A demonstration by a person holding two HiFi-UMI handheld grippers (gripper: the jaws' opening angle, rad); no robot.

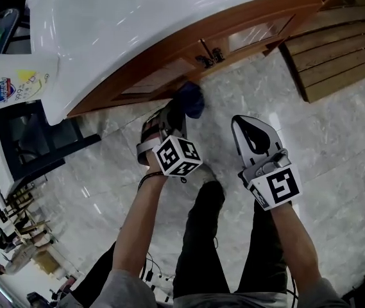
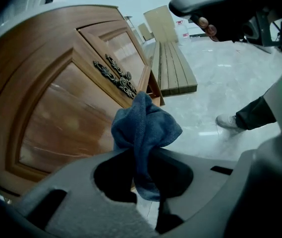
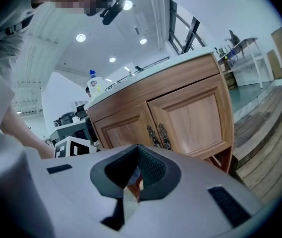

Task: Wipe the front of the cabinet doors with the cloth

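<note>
The person's two bare arms (image 1: 137, 230) were closest to the head view, reaching up from 6 o'clock. Each hand held a gripper with a black and white marker cube (image 1: 177, 156) on it.

The left gripper (image 2: 141, 156) had its jaws squeezed on a blue cloth (image 2: 145, 125). The cloth was bunched up and stuck out past the jaws, and a bit of it hung down behind them. It was low down at 12 o'clock from that gripper, right by the bottom of the brown wooden cabinet doors (image 2: 66, 118). I could not tell if the cloth touched the wood. The dark curly handles (image 2: 115, 76) sat in the middle where the two doors met, at 11 o'clock from the cloth.

The right gripper (image 3: 129, 185) was at 3 o'clock from the left one, well apart from the doors. Its jaws were pressed together with nothing between them. It pointed toward the cabinet.

A white counter (image 1: 137, 24) lay on top of the cabinet at 12 o'clock in the head view, and a bottle (image 3: 95, 83) stood on it. The floor (image 1: 336, 133) was shiny grey stone. Wooden steps (image 1: 336, 56) lay at 2 o'clock, beside the cabinet.
</note>
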